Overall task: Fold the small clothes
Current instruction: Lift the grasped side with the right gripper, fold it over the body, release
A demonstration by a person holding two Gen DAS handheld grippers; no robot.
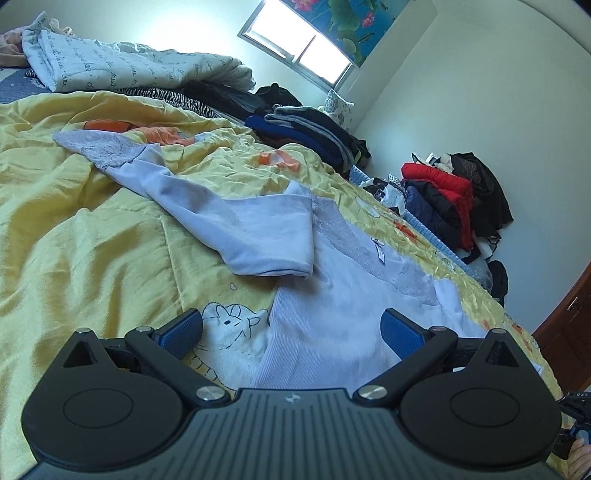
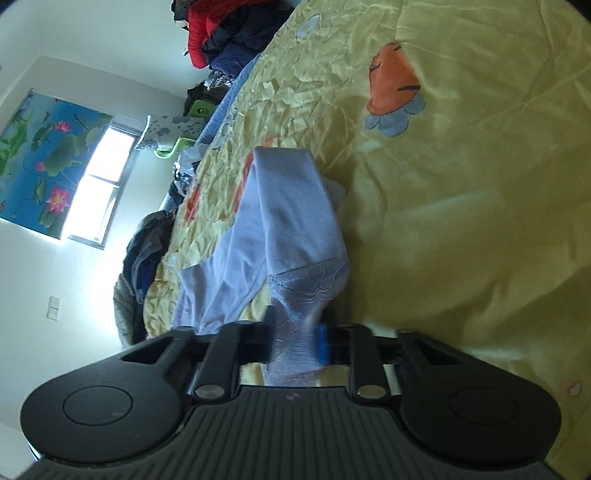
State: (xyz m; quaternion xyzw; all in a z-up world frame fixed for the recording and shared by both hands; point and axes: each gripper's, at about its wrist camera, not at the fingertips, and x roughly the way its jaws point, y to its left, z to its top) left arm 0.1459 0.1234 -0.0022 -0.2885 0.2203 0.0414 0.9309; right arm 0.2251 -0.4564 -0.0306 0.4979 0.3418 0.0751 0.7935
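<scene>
Mid-fold on the bed (image 1: 92, 229): right gripper (image 2: 295, 339) fingers clamped on a lavender top's (image 1: 332, 295) lace sleeve; left gripper (image 1: 291, 332) fingers apart over the hem, which it likely grips next.

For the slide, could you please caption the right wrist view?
Right tool shut on the pale blue top, lifting its lace-trimmed end off the yellow quilt.

Yellow quilt (image 1: 92, 229) on bed; white quilted blanket (image 1: 129, 70); red jacket (image 1: 439, 181); window (image 1: 295, 44).

A yellow quilt (image 1: 92, 229) covers the bed below pale walls, a bright window (image 1: 295, 48) and a lotus blind (image 1: 343, 22).
</scene>
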